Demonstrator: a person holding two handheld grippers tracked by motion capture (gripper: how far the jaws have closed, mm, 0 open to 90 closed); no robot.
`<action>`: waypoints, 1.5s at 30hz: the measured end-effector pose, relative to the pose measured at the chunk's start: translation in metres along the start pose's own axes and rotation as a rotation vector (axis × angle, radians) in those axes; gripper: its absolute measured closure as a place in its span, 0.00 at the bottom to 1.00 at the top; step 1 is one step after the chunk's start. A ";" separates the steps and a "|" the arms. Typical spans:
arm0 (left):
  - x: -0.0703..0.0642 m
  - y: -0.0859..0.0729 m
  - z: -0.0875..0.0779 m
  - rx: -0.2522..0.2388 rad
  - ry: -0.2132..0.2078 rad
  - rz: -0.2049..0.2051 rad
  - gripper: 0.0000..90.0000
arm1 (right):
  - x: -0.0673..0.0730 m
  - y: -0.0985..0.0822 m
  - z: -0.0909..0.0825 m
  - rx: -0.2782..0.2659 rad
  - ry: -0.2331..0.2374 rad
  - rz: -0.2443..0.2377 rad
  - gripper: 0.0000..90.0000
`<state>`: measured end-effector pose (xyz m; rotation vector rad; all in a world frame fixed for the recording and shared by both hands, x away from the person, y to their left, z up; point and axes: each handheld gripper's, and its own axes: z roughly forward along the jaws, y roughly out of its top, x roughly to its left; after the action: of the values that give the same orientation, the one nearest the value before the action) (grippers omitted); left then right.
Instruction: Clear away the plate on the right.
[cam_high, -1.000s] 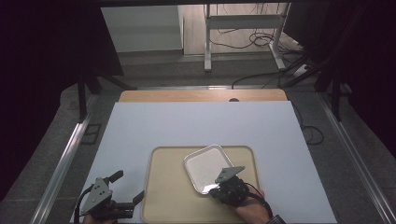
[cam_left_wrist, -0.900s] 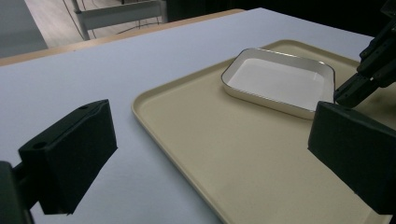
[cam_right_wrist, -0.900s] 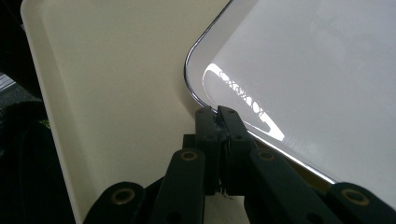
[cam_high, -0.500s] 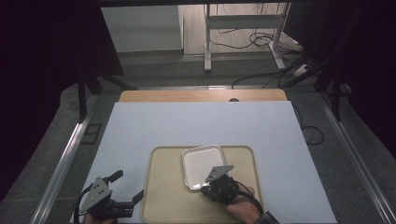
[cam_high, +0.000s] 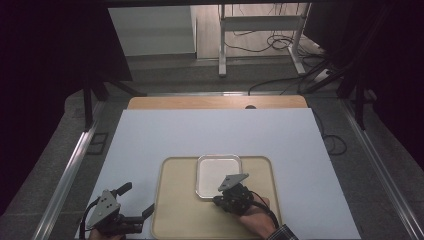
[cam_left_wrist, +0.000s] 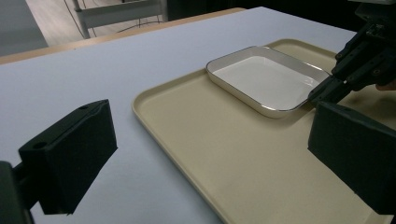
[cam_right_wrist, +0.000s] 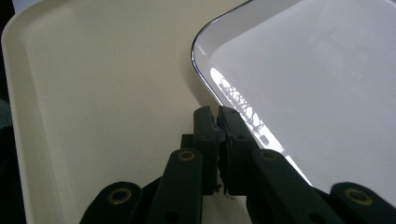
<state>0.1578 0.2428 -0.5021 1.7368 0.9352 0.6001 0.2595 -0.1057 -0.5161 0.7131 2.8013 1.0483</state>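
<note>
A white rectangular dish (cam_high: 218, 172) (cam_left_wrist: 266, 77) (cam_right_wrist: 317, 93) lies flat in the far middle of a beige tray (cam_high: 175, 210) (cam_left_wrist: 154, 100) (cam_right_wrist: 102, 93). My right gripper (cam_high: 215, 199) (cam_right_wrist: 218, 116) reaches in from the near side, shut on the dish's near left rim. In the left gripper view that gripper (cam_left_wrist: 323, 91) touches the dish's edge from the right. My left gripper (cam_high: 137, 200) (cam_left_wrist: 210, 154) rests open at the tray's near left corner, jaws wide apart with nothing between them.
The tray sits on a white table sheet (cam_high: 210, 130) near its front edge. A wooden strip (cam_high: 215, 102) runs along the far edge. Beyond it are a metal stand (cam_high: 260, 30) and cables on the floor. Metal rails border both sides.
The dish has turned from a slanted pose to square with the tray and shifted left and back. My right gripper moved left with it. The left gripper stayed put.
</note>
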 end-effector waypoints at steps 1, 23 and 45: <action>0.000 0.000 0.000 0.001 0.000 0.002 0.01 | 0.000 0.000 0.000 -0.001 0.000 0.002 0.96; -0.003 0.001 0.002 0.017 -0.001 0.036 0.02 | 0.002 0.003 -0.025 -0.099 0.003 0.030 0.73; -0.003 0.001 0.002 0.022 -0.002 0.033 0.02 | -0.015 -0.004 -0.056 -0.174 -0.083 0.055 0.45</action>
<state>0.1580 0.2389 -0.5017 1.7753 0.9165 0.6110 0.2588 -0.1487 -0.4774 0.7974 2.5958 1.2229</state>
